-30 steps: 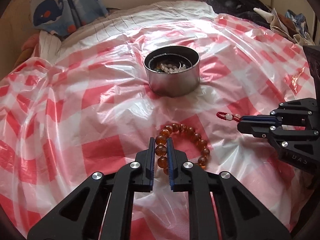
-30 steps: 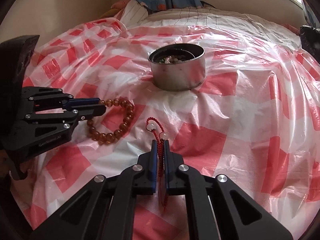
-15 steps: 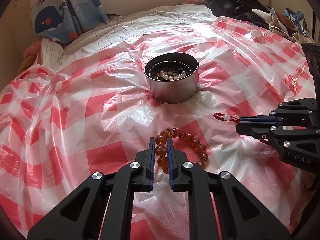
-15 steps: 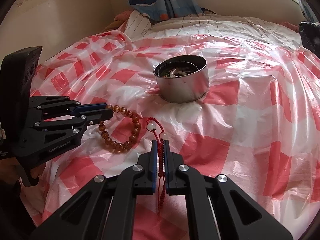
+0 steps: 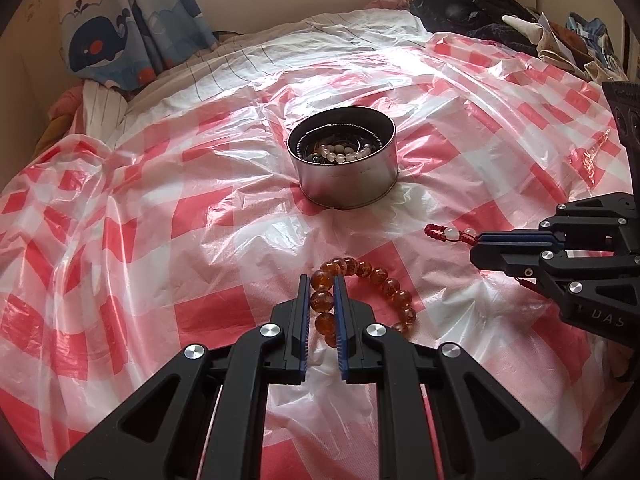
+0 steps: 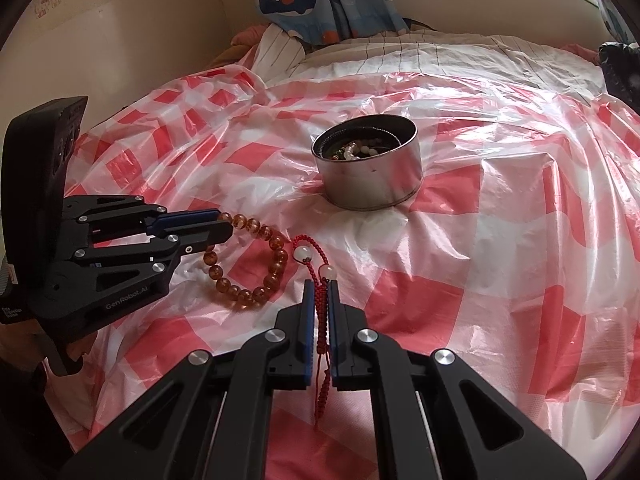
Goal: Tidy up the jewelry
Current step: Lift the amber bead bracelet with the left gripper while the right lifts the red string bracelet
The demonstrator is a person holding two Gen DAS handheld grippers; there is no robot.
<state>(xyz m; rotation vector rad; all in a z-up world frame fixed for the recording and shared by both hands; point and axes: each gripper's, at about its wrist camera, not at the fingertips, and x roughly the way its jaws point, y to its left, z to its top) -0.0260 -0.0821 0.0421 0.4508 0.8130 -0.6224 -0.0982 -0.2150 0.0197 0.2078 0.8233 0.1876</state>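
My left gripper (image 5: pixel 322 280) is shut on an amber bead bracelet (image 5: pixel 374 280), which hangs lifted above the sheet; both also show in the right wrist view, the gripper (image 6: pixel 224 228) and the bracelet (image 6: pixel 256 264). My right gripper (image 6: pixel 320 285) is shut on a red cord bracelet with white beads (image 6: pixel 310 258); in the left wrist view the gripper (image 5: pixel 478 246) shows with the cord bracelet (image 5: pixel 448 234). A round metal tin (image 5: pixel 348 184) with several bracelets inside stands ahead of both grippers, also in the right wrist view (image 6: pixel 372 184).
A red-and-white checked plastic sheet (image 5: pixel 160 240) covers the bed. A whale-print curtain (image 5: pixel 120 40) hangs at the back left. Dark clothes (image 5: pixel 480 4) are piled at the back right. A wall (image 6: pixel 120 40) runs along the left side.
Both grippers have risen with their bracelets, which now hang off the sheet. The tin looks farther below and ahead.
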